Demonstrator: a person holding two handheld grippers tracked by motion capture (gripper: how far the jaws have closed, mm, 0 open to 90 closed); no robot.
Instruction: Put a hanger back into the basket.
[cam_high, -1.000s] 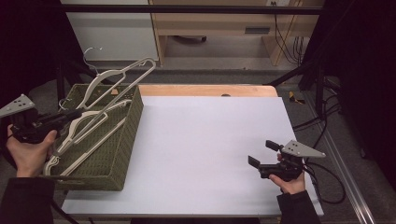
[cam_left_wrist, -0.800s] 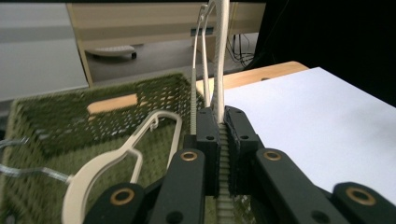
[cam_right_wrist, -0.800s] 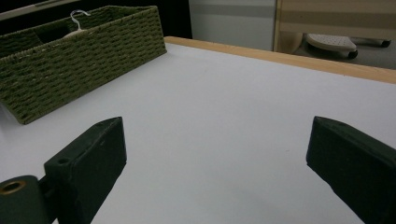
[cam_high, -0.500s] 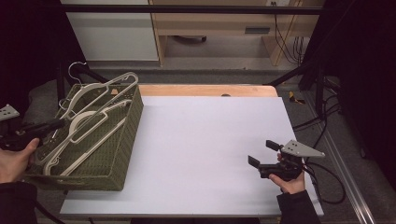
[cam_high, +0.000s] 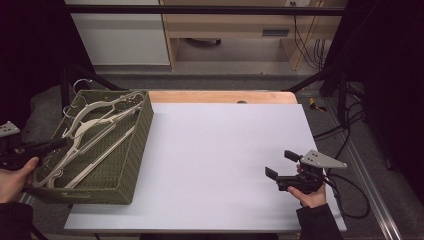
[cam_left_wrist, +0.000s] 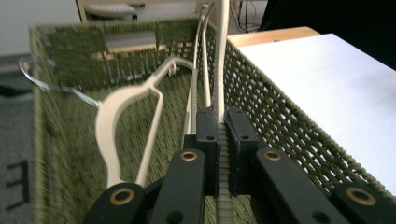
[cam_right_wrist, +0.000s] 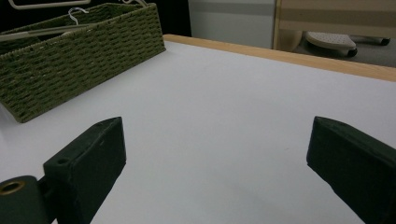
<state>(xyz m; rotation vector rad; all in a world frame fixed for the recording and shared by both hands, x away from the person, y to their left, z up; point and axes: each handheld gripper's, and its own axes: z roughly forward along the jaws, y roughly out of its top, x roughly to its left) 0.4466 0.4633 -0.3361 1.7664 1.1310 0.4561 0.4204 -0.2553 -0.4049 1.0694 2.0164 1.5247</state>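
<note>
left tool (cam_left_wrist: 219, 135) clenched on a hanger (cam_left_wrist: 218, 70) in the basket (cam_left_wrist: 289, 126); right tool (cam_right_wrist: 219, 163) released.

Cream plastic hanger (cam_left_wrist: 223, 70), slim bar clamped between the left gripper (cam_high: 59, 144) jaws, running lengthwise inside the basket, close along its worktop-side wall, far end rising above the rim. Second cream hanger (cam_left_wrist: 133, 112) lying beside it on the basket floor, curved shoulder and wire hook pointing toward the far end. Further cream hangers (cam_high: 95, 132) stacked loosely, overlapping, hooks toward the far left corner. Olive-green woven basket (cam_high: 136, 150), rectangular, open-topped, resting at the left edge of the white worktop.
</note>
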